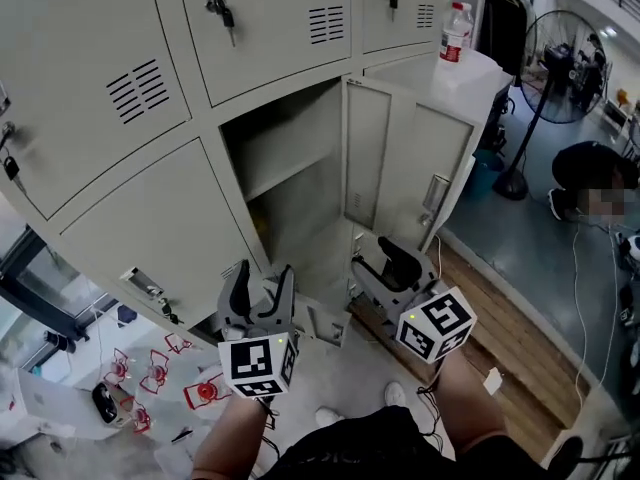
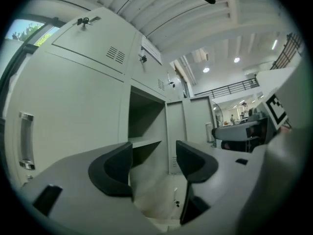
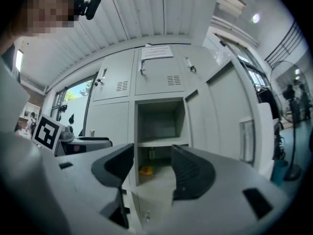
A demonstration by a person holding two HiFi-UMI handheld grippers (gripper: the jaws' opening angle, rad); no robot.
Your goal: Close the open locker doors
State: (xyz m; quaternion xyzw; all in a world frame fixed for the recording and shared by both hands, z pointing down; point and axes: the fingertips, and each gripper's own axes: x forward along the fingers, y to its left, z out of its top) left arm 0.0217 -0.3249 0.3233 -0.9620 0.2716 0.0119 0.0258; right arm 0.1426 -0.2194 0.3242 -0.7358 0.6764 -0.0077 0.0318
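The grey locker bank fills the head view. One lower locker (image 1: 290, 163) stands open, with a shelf inside and its door (image 1: 410, 168) swung out to the right. My left gripper (image 1: 264, 273) hangs in front of the opening's lower left, its jaws spread with nothing between them. My right gripper (image 1: 380, 260) sits just below the open door, also open and empty. In the left gripper view my gripper (image 2: 154, 153) frames the open locker (image 2: 145, 126). In the right gripper view my gripper (image 3: 152, 155) points at the locker (image 3: 159, 126), a small yellow thing (image 3: 145, 170) inside, door (image 3: 230, 116) at right.
The neighbouring locker doors are shut, some with keys (image 1: 222, 13) hanging. A water bottle (image 1: 455, 30) stands on a white cabinet beside the open door. A floor fan (image 1: 560, 63) and a crouched person (image 1: 590, 173) are at right. Red-and-white items (image 1: 155, 368) lie on the floor at left.
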